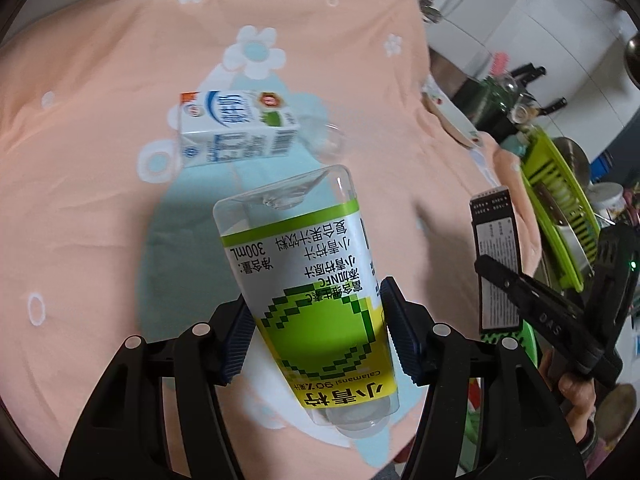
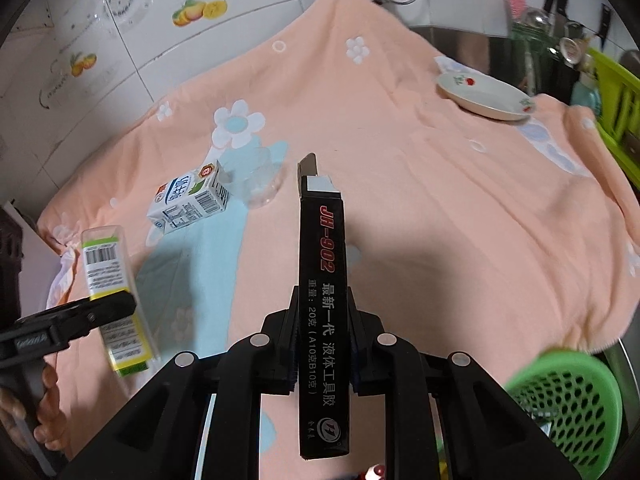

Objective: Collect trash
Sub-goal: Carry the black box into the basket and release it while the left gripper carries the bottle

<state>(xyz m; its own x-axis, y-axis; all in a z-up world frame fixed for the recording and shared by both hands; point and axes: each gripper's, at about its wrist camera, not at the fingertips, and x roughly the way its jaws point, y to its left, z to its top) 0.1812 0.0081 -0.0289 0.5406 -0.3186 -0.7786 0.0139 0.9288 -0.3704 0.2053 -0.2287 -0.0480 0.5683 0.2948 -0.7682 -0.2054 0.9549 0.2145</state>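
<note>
A person clearing rubbish from a kitchen counter holds one item in each hand-held gripper above a peach, flower-patterned towel (image 2: 420, 208).

At far left, the left gripper (image 1: 316, 332) clamps a clear, empty juice bottle (image 1: 308, 276) with a green-and-yellow label between its blue pads; the bottle hangs tilted over the cloth, its base pointing away from the camera. Behind it, a small white-and-blue milk carton (image 1: 236, 128) lies on its side on the towel, and just to its right sits a clear plastic cup (image 2: 266, 182); whether anything is in it cannot be told.

Toward the middle, the right gripper (image 2: 322, 350) is closed tight on a slim black carton (image 2: 323, 280) printed in red with "JH-902", held off the cloth with one end flap raised. From the left wrist's view the same black box shows at the right edge, pinched in that gripper, with the person's hand (image 1: 576, 396) below it.

Further right, a shallow white plate (image 2: 482, 98) with small red flower marks rests near the towel's far edge; it looks bare. At lower right stands a green perforated basket (image 2: 576, 404), its contents unclear. A lime-green dish rack (image 1: 556, 204) sits beyond the towel with a jar and utensils crowded behind it.

White wall tiles carrying fruit stickers (image 2: 200, 10) back the counter, with hoses and pipes running along the top.
</note>
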